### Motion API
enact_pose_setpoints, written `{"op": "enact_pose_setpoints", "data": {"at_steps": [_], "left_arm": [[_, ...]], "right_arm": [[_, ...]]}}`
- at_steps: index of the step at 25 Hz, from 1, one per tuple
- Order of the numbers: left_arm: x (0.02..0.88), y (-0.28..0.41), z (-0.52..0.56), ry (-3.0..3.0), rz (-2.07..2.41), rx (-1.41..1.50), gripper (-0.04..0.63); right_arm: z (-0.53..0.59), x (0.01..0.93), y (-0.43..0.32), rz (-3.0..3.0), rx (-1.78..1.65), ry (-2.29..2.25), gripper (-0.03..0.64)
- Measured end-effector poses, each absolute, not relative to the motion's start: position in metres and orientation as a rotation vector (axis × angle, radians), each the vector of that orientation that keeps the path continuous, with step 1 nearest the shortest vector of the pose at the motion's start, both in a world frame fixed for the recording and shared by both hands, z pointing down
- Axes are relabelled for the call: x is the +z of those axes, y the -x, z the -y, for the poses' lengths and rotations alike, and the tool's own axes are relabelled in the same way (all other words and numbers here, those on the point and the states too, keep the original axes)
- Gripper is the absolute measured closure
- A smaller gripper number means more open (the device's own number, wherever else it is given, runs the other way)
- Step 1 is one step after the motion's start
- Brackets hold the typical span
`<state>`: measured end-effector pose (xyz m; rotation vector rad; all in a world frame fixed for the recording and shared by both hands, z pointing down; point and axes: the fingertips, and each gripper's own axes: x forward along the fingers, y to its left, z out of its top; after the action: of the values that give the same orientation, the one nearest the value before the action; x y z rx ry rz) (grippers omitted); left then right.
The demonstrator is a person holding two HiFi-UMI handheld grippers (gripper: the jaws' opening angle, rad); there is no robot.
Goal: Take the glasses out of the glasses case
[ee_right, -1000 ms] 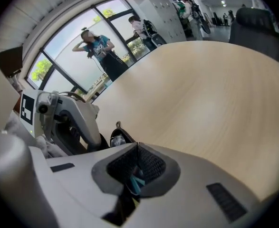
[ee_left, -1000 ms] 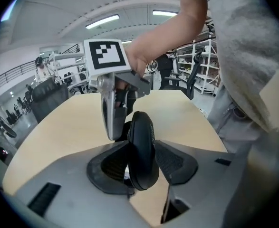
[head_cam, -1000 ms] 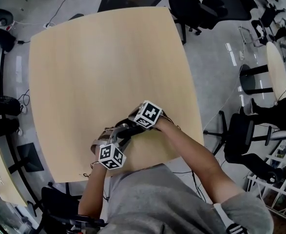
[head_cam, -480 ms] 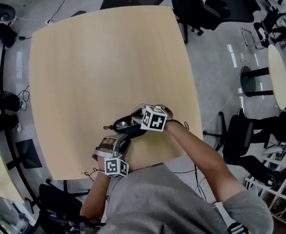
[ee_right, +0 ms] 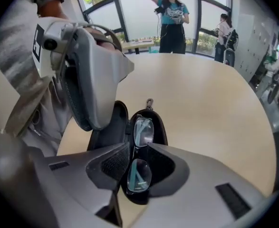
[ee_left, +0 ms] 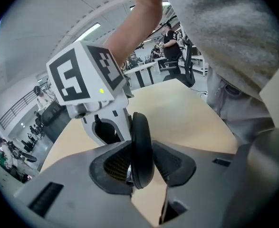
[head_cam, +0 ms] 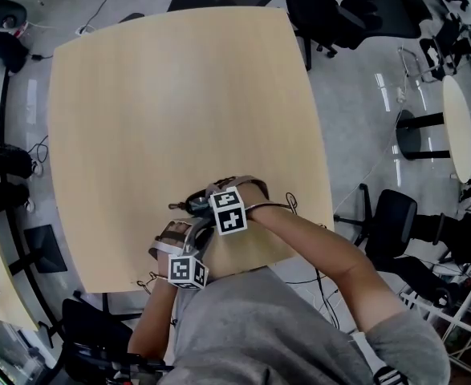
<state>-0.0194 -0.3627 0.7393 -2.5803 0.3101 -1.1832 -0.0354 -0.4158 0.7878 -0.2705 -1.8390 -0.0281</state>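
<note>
A black glasses case (ee_right: 154, 120) lies open near the table's front edge, with its zip pull pointing away. Dark-framed glasses (ee_right: 142, 130) rest folded inside it. My right gripper (ee_right: 138, 164) points steeply down over the case. Its jaws are opening and straddle the nearer lens without pressing on it. My left gripper (ee_left: 142, 169) is shut on the raised lid's rim (ee_left: 141, 141) and holds the lid (ee_right: 107, 129) up. In the head view both grippers crowd over the case (head_cam: 195, 205), which is mostly hidden.
The wooden table (head_cam: 179, 95) stretches away beyond the case. Its front edge (head_cam: 243, 267) runs close under my arms. Black office chairs (head_cam: 331, 10) stand past the far right corner, and people stand at the windows in the right gripper view.
My right gripper has rolled and shifted left over the open case, and its jaws have opened from shut. My left gripper has barely moved and still holds the lid.
</note>
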Motion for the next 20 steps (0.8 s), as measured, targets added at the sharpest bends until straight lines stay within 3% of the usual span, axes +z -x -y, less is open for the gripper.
{"op": "enact_pose_setpoints", "data": {"at_steps": [4, 7, 20], "left_arm": [[0.738, 0.021, 0.360, 2.589, -0.317, -1.159, 0.468], [0.737, 0.021, 0.359, 2.606, -0.323, -1.142, 0.481], [0.749, 0.032, 0.347, 2.624, -0.303, -1.170, 0.512]], "right_arm": [[0.421, 0.806, 0.038, 1.752, -0.128, 0.247, 0.517], [0.426, 0.803, 0.040, 1.751, -0.115, 0.201, 0.571], [0.421, 0.742, 0.004, 1.926, 0.078, 0.038, 0.575]]}}
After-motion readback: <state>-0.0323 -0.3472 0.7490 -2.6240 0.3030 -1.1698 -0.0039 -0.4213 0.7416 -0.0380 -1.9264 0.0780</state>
